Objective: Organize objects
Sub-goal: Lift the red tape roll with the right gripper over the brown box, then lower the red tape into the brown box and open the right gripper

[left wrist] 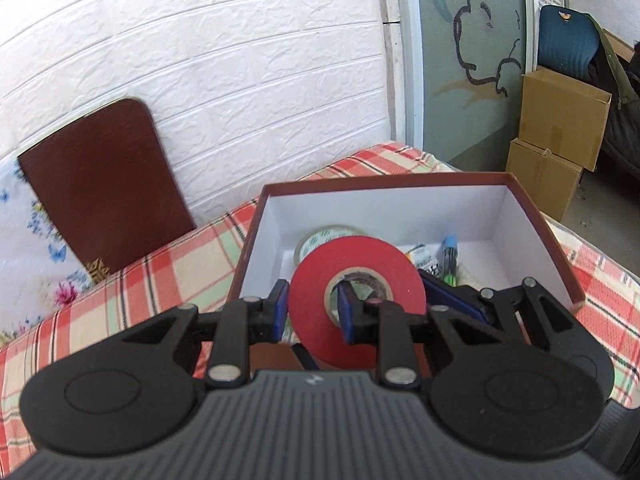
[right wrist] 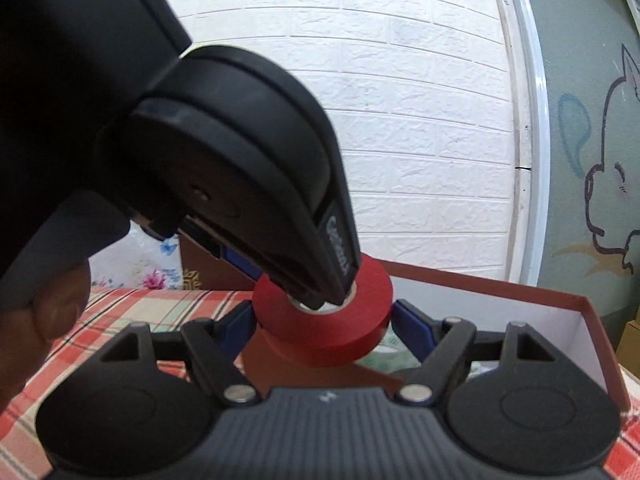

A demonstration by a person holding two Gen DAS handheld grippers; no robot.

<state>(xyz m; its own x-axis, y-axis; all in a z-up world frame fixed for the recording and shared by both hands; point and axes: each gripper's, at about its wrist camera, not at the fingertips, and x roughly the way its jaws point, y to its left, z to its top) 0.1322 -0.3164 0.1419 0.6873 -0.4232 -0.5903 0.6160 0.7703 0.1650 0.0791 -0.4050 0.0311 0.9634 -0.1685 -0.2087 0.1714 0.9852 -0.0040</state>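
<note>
A red tape roll (left wrist: pixel 356 280) is pinched in my left gripper (left wrist: pixel 312 312), one blue pad outside the ring and one in its core hole. It hangs over the near edge of a brown box with a white inside (left wrist: pixel 400 204). In the right wrist view the same roll (right wrist: pixel 324 312) sits between the open blue fingers (right wrist: pixel 414 326) of my right gripper (right wrist: pixel 322 330); I cannot tell if they touch it. The left gripper (right wrist: pixel 240 168) comes down from the upper left onto it. The box rim (right wrist: pixel 500 284) lies behind.
Inside the box lie a clear tape roll (left wrist: pixel 320 238), a blue-capped pen (left wrist: pixel 450 250) and small packets. A brown leather board (left wrist: pixel 100 184) leans on the white brick wall. The bed has a red plaid cloth (left wrist: pixel 160 264). Cardboard boxes (left wrist: pixel 560 120) stand at the right.
</note>
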